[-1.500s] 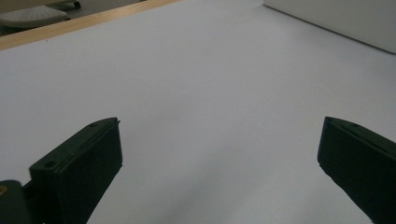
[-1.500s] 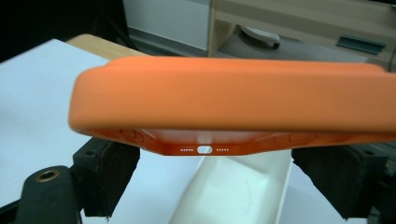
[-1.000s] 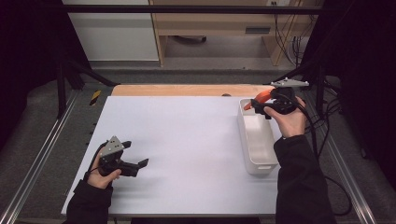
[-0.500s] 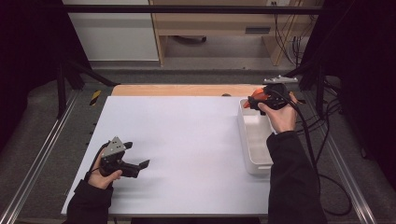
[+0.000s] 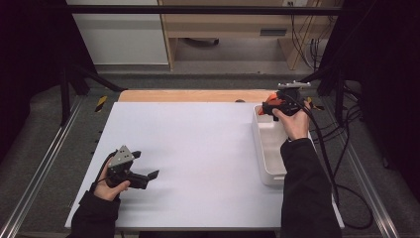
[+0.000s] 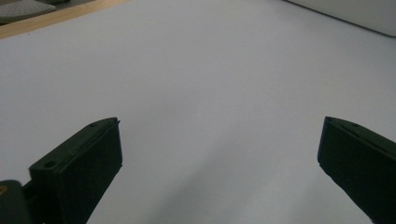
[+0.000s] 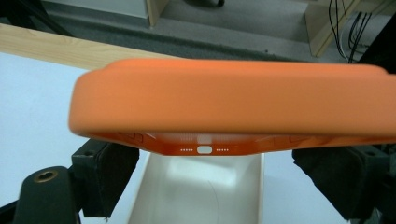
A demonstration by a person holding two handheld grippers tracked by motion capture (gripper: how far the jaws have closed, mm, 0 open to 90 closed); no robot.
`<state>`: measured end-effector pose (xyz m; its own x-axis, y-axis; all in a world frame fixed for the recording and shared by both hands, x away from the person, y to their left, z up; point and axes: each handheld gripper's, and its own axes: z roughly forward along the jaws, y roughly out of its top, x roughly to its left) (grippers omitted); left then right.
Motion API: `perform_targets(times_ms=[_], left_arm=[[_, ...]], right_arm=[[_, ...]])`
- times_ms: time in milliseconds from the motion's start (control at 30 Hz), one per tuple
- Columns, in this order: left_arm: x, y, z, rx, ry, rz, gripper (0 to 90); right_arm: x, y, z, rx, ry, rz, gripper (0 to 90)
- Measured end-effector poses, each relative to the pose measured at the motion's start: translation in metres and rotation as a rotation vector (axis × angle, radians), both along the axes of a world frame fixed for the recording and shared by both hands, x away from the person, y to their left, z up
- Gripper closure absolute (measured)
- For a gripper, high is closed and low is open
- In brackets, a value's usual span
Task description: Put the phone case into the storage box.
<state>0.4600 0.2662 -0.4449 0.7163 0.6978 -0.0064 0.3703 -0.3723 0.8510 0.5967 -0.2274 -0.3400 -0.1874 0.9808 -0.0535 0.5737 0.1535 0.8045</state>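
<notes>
2 grippers are at work: the right gripper is clamped on an orange phone case, holding it level above the far end of the white tray, probably for setting it down inside. The left gripper rests on the white table with its jaws spread apart and nothing between them. No brand or writing can be read on the case.
</notes>
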Motion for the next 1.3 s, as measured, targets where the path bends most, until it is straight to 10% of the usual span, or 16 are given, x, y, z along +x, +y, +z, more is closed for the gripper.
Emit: perform_targets(times_ms=[1300], left_arm=[[0.001,-0.005,-0.005,0.036,0.014,-0.024,0.0]], right_arm=[[0.042,0.012,-0.046,-0.029,0.149,-0.077,15.1]])
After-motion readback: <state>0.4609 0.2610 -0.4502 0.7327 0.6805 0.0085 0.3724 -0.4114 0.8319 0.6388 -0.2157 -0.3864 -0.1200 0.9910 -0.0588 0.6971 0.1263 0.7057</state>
